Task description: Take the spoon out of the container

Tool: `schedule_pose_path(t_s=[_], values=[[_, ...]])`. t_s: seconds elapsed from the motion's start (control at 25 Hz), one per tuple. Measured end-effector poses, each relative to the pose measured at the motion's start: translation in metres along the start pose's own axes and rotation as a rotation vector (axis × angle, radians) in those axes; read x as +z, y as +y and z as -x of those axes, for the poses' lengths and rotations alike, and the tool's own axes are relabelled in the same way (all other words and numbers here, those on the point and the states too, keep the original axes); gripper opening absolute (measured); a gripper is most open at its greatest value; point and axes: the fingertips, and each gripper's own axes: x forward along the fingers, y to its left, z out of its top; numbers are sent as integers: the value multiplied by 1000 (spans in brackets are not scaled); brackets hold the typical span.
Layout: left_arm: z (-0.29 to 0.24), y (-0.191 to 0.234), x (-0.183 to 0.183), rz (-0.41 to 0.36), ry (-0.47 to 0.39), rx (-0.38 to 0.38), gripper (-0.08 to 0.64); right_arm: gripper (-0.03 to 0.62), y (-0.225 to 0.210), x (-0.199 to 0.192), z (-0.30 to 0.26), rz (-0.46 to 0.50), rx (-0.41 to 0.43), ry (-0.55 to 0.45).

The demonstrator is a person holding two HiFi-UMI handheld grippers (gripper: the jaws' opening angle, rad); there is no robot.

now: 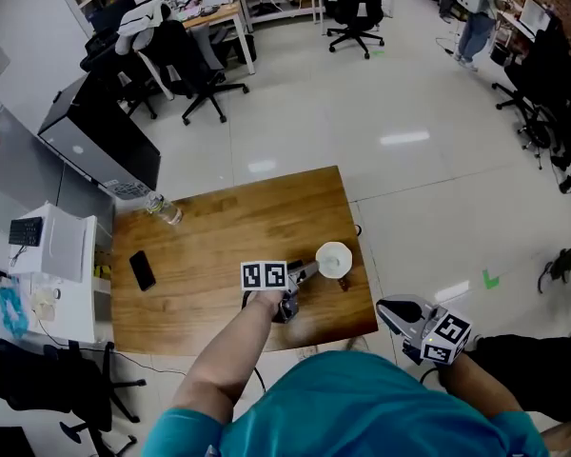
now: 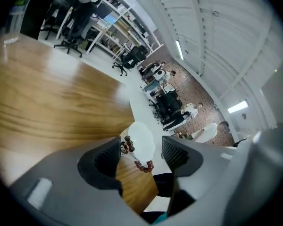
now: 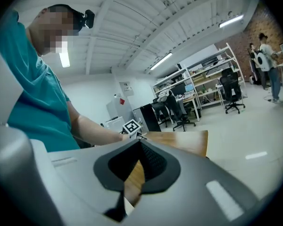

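A white round container [image 1: 333,259] stands near the wooden table's [image 1: 219,246] right edge. Dark brown beaded pieces [image 2: 144,165] with a small bear figure [image 2: 127,146] hang at its rim; whether they belong to the spoon I cannot tell. My left gripper [image 1: 300,276] sits just left of the container, open. In the left gripper view the container [image 2: 140,138] shows between the spread jaws of the left gripper [image 2: 141,148], untouched. My right gripper [image 1: 383,309] hangs off the table's front right corner, close to my body. The right gripper [image 3: 140,142] is shut and empty.
A black phone [image 1: 142,270] lies on the table's left part and a clear plastic bottle [image 1: 162,209] lies at its far left corner. A white machine [image 1: 62,244] stands left of the table. Office chairs [image 1: 195,65] and desks stand further back across the floor.
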Motion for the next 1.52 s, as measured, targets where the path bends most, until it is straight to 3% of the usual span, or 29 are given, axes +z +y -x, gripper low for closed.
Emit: schedule_pose_path(t_s=[0.16,0.36,0.6,0.72,0.96,1.12,1.32,1.52], values=[[-28,14,4,67,63,9,261,2,-19,3,1,-7,0,1],[-39,34,0,100,81,66,225,2,-27,0,3,-19,-11,19],[-45,50,-4,100,94,118,147,2,-33,-3,2,-23,-12,32],[-46,41,1,76,84,125,60,2,-35,-2,2,-23,-8,34],[-35,24,5,51,78,142,49,2,-38,2,7,-11,0,15],[-19,-4,11,53,24,118,49,2,-40,9,25,-17,11,-2],[11,-81,-3,46,-70,43,49,2,-41,22,71,-9,55,-37],[45,-132,-63,52,-193,17,49,2,-32,-6,128,-3,112,-95]])
